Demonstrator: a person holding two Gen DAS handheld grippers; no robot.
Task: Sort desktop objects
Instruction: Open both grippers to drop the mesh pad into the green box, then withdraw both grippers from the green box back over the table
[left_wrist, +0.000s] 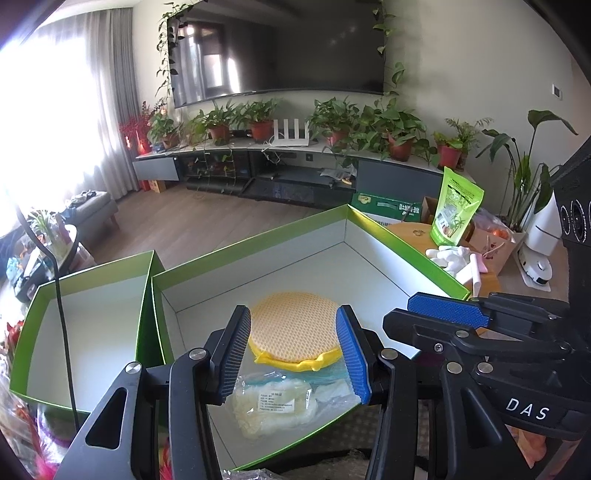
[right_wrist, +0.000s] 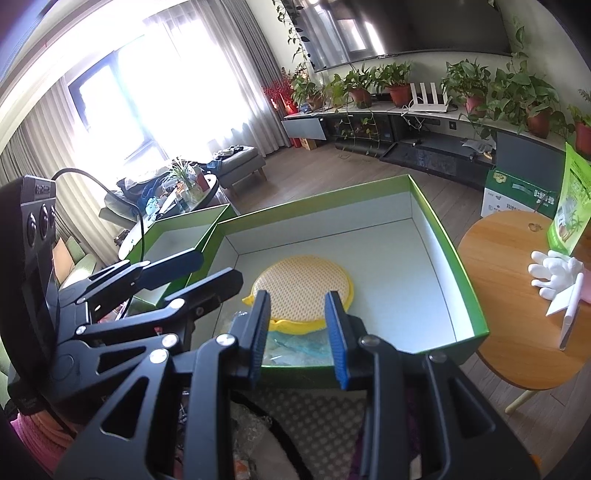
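**Both grippers poised over the green box**

The left gripper (left_wrist: 293, 354) and right gripper (right_wrist: 297, 336) are held with jaws parted, nothing pinched. A yellow mesh pad (left_wrist: 295, 328) and a clear packet (left_wrist: 273, 402) are seen low in the green box (left_wrist: 388, 236).

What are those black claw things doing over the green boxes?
A person is sorting things into green boxes with two hand-held grippers. The left gripper and right gripper hover side by side over the big green box, holding nothing. A round yellow pad and a clear plastic packet already lie inside. The smaller green box beside it looks empty.
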